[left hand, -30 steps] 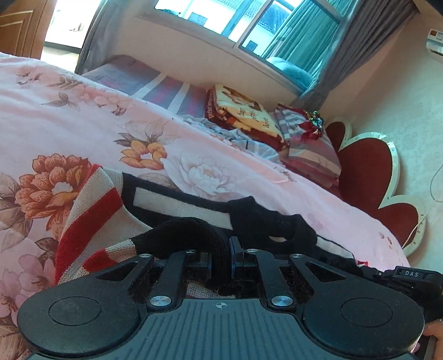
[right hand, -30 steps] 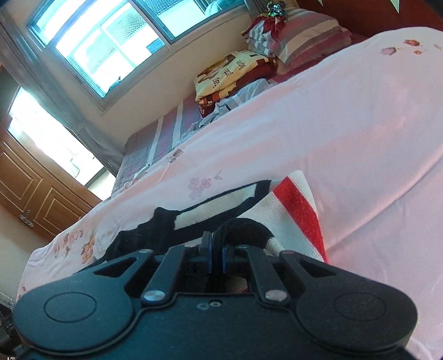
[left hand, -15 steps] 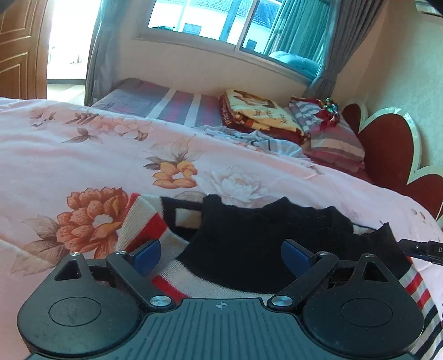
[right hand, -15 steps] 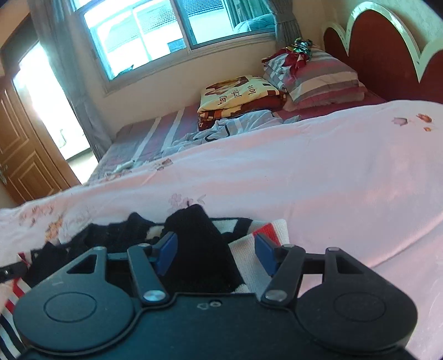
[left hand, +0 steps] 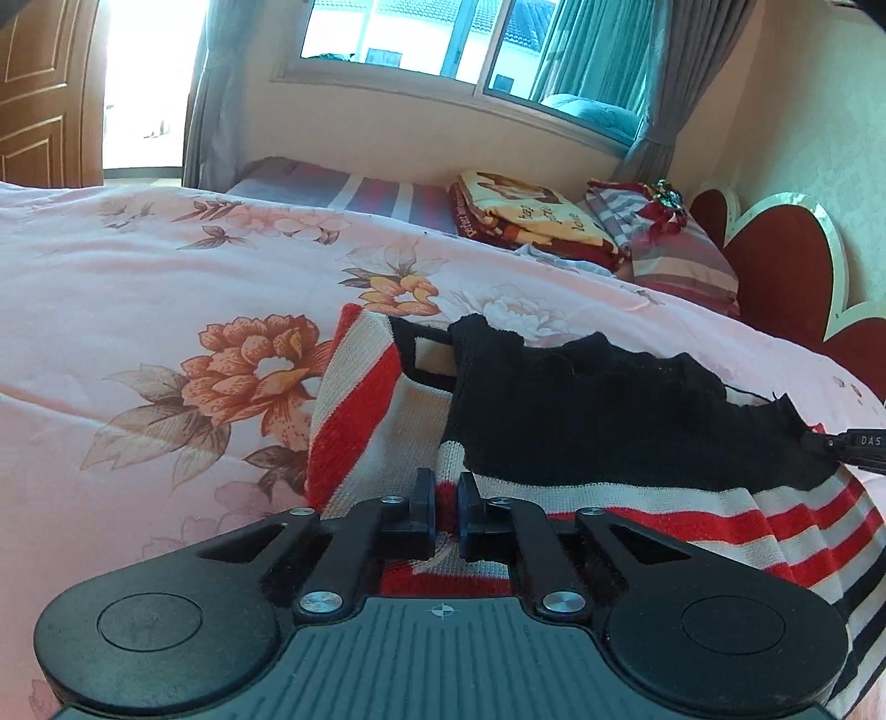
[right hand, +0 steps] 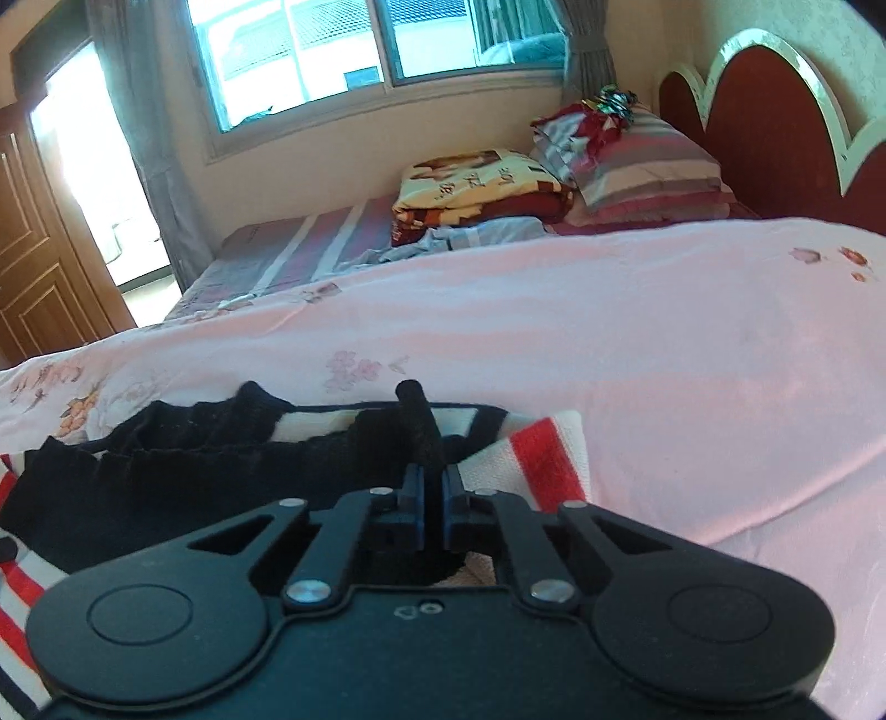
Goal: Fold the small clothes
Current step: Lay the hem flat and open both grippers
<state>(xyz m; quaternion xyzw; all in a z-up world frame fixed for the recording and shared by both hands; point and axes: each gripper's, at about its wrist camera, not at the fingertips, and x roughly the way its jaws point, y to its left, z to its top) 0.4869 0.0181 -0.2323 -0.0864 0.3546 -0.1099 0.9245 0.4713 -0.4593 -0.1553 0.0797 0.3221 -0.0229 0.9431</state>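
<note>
A knitted sweater lies on the pink floral bedspread (left hand: 166,288), its black part (left hand: 581,410) folded over red, white and black stripes (left hand: 365,399). My left gripper (left hand: 446,498) is low over the striped near-left edge, and its pads have closed on a thin layer of striped knit. In the right wrist view the same sweater (right hand: 166,476) spreads to the left. There my right gripper (right hand: 434,487) is shut on a ridge of black knit (right hand: 421,421) that sticks up past its pads. A black part of the right gripper's tool (left hand: 853,448) shows at the sweater's right edge.
A folded yellow and red blanket (left hand: 526,216) and striped pillows (left hand: 675,249) are stacked at the far end by the red scalloped headboard (left hand: 775,260). A loose grey garment (right hand: 470,238) lies near them. Beyond the sweater the bedspread stretches toward the window (right hand: 343,50).
Both grippers let go of the bunched black knit, opened wide, and have shut again on new spots. The sweater has settled flatter, and the left gripper now sits at the striped edge.
</note>
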